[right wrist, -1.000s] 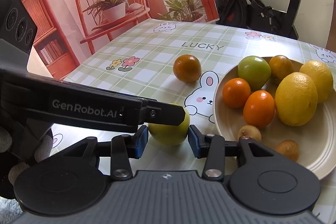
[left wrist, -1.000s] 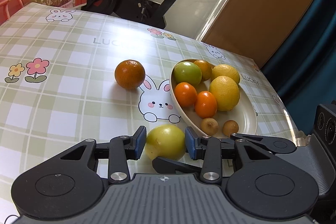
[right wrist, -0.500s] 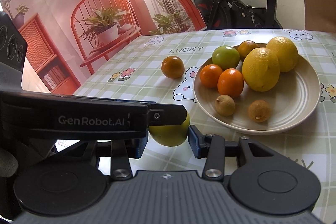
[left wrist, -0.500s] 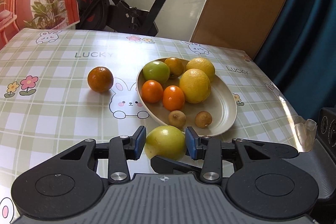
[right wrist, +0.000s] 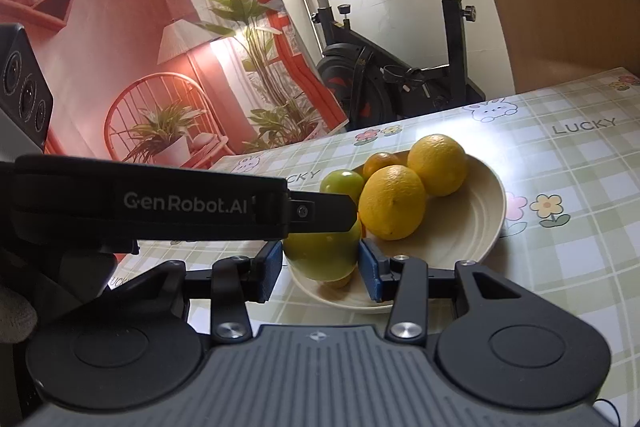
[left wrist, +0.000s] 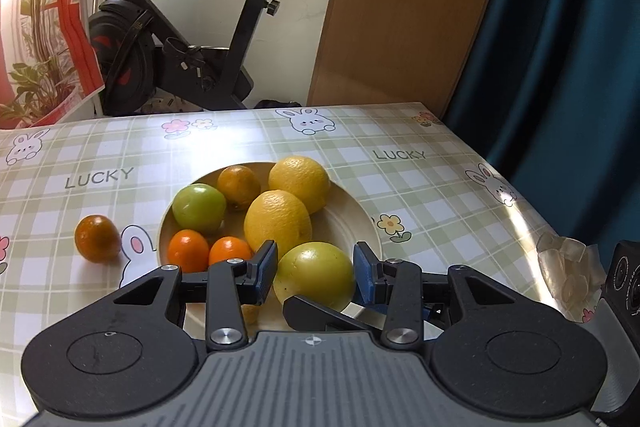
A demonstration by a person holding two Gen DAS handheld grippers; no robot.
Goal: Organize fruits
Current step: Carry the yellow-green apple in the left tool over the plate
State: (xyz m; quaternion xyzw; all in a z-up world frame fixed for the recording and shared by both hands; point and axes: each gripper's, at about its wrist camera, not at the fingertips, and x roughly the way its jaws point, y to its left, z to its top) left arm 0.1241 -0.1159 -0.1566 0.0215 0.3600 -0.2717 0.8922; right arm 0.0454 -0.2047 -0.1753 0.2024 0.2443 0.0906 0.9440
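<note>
While both wrist cameras look down on the table (left wrist: 432, 187), I record that a yellow-green fruit (left wrist: 316, 276) sits between the blue pads of my left gripper (left wrist: 315, 270); the pads stand close against its two sides, though I cannot tell from either view whether they press it or only flank it. My right gripper (right wrist: 320, 263) brackets the same fruit (right wrist: 322, 253) from the other direction; here too the pads lie against its flanks and contact is not certain. One black finger of the left gripper, marked GenRobot.AI, crosses the right wrist view and lies over the top of the fruit.

The fruit hangs over the near rim of the cream plate (left wrist: 360, 223); whether it rests on the plate or is held clear of it, I cannot tell. On the plate I note two large lemons (left wrist: 278, 223), touching each other; a green fruit (left wrist: 199, 207) to their left; a dull orange fruit (left wrist: 239, 186) at the back; two small bright oranges (left wrist: 188, 251) side by side at the near left. A small brownish fruit shows partly beneath the held one in the right wrist view.

One dark orange (left wrist: 97, 238) lies on the checked tablecloth, left of the plate and apart from it; an exercise bike (left wrist: 192, 59) stands beyond the far table edge.
</note>
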